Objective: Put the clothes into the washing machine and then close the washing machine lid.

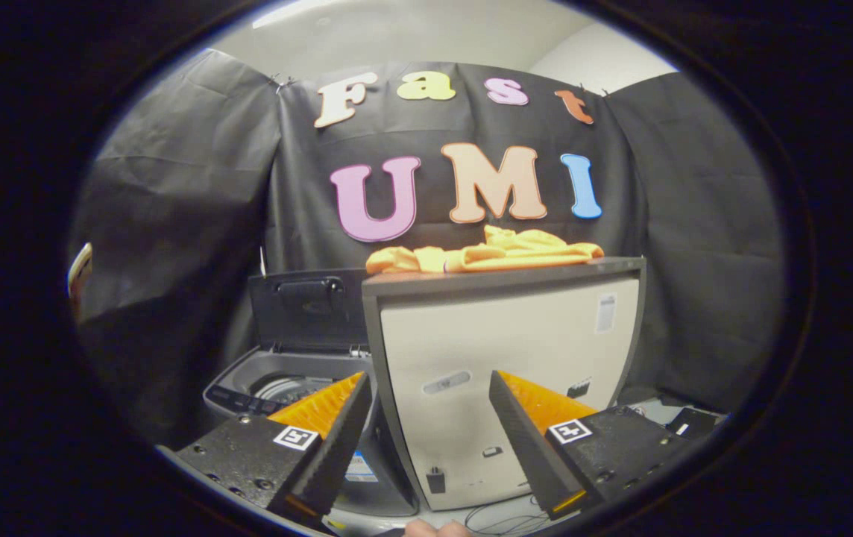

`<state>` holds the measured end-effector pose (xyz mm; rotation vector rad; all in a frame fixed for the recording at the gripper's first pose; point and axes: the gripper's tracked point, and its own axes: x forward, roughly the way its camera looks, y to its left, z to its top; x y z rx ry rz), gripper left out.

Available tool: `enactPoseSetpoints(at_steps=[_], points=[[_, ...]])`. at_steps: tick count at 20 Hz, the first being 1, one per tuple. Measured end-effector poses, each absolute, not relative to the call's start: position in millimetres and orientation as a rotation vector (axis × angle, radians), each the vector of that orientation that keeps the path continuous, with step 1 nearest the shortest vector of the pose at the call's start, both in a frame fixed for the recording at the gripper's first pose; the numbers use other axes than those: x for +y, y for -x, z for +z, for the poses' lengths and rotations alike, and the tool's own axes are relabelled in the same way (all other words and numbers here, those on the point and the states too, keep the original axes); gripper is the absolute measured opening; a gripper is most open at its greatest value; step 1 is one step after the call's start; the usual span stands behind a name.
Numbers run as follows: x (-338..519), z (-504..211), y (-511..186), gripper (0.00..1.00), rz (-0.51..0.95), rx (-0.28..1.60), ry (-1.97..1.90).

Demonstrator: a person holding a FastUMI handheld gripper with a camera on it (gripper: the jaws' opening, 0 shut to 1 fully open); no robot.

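Gripper view: the fingers (pixel 430 384) are spread apart, nothing held. Orange clothes (pixel 486 253) are piled on top of a tall cabinet (pixel 508 358), well beyond them; the washing machine (pixel 285 384) is seen lid-up beside it.

Booth interior: black cloth wall (pixel 173 224), pale ceiling (pixel 411 37), pale cabinet (pixel 508 358).

The black cloth wall hangs in creased panels across the back and both sides of the booth, and is pinned along its upper edge. Above the cloth, a pale ceiling and a light upper room wall (pixel 598 56) are visible, with a bright strip of light (pixel 300 11) on the ceiling. A tall cabinet with a dark frame and a pale front panel stands before the cloth. Thin cables (pixel 493 518) lie on the light floor (pixel 456 516) at the cabinet base.
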<state>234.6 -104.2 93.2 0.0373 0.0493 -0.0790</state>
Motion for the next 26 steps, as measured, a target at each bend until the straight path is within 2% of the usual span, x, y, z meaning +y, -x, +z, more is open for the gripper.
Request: enactPoseSetpoints(at_steps=[4, 13, 17, 21, 26], points=[[-107.4, 122.5, -258.8, 0.97, -0.074, 0.068, -0.045], [-146.2, 164.6, -317.8, 0.96, -0.166, 0.101, -0.018], [-162.3, 174.3, -338.9, 0.97, -0.2, 0.131, 0.021], [-150.3, 181.8, -340.3, 0.96, -0.167, 0.081, -0.005], [-161.2, 176.4, -368.7, 0.96, -0.18, 0.153, 0.002]])
